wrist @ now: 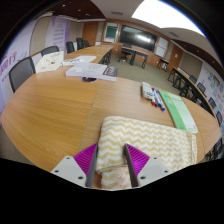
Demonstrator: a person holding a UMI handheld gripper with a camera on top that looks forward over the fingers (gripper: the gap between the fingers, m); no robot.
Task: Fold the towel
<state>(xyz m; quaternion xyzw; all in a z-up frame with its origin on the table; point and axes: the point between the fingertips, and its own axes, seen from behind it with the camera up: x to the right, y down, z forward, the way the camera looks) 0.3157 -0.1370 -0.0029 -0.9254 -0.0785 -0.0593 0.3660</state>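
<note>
A towel (150, 140) with a yellow and cream zigzag pattern lies on the round wooden table (60, 110). My gripper (113, 162) has its two fingers with magenta pads (87, 157) closed on the near edge of the towel, which is bunched into a fold between them. The rest of the towel spreads out beyond the fingers and to their right.
Several markers (155, 97) and a green ruler-like strip (179, 110) lie on the table beyond the towel to the right. Papers and a stack of books (92, 70) sit at the far side. Chairs (20, 72) and other desks (150, 57) stand further off.
</note>
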